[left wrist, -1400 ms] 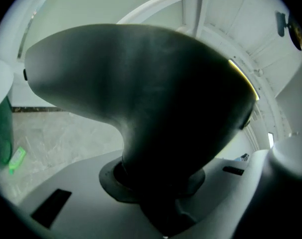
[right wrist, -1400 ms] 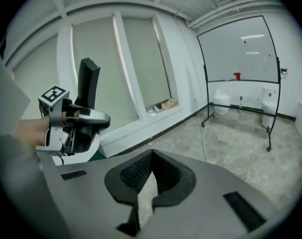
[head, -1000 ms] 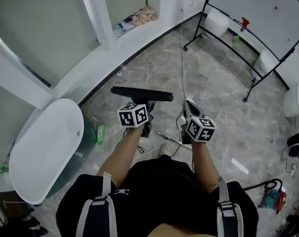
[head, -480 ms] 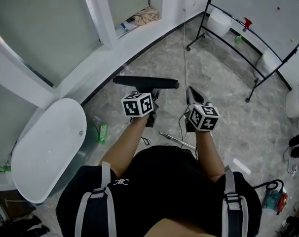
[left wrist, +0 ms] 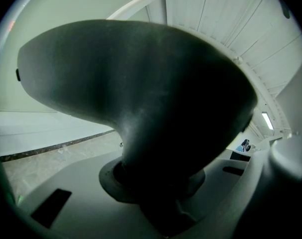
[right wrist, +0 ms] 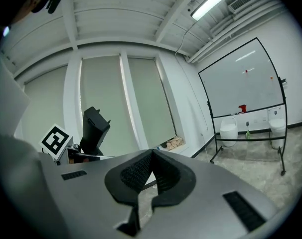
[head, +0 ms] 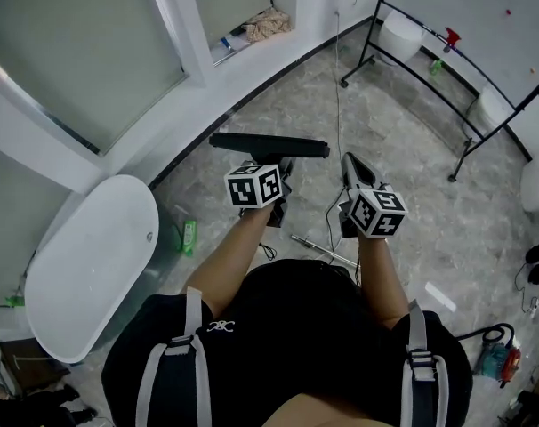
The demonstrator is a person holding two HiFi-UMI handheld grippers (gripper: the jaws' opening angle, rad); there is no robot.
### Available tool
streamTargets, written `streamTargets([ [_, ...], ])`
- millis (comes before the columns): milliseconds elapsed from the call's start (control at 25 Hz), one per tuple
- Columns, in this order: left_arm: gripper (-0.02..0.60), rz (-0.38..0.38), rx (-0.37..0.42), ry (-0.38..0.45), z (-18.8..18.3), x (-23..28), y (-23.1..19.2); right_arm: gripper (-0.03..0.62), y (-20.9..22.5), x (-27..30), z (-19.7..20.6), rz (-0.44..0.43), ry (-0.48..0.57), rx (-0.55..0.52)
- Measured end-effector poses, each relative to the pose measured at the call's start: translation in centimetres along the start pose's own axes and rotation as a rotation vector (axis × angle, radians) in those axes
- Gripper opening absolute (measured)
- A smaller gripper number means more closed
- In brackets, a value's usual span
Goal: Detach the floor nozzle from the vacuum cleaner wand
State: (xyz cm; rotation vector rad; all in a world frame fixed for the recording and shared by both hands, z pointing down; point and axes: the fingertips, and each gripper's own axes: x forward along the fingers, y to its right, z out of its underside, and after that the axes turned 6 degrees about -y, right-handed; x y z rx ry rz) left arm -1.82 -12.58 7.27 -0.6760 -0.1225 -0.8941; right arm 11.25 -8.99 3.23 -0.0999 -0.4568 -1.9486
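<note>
Left gripper (head: 268, 169) clamps neck of black flat plastic floor nozzle (head: 269, 145), held aloft; grip there likely keeps it clear of slim silver wand (head: 323, 252) on grey marbled floor (head: 412, 185). Right gripper (head: 352, 169) closed, empty, alongside.

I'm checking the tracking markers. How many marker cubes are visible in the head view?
2. One marker cube tops the left gripper, which grips the black floor nozzle; the other tops the right gripper, shut and empty. None appears hidden.
</note>
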Motion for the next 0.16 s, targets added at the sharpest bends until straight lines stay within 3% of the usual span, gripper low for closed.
streamTargets([
  [160,0.104,0.001,-0.007,0.001,0.35,-0.02,-0.44,0.014,0.08,0.17,-0.27,0.014,0.007,-0.039],
])
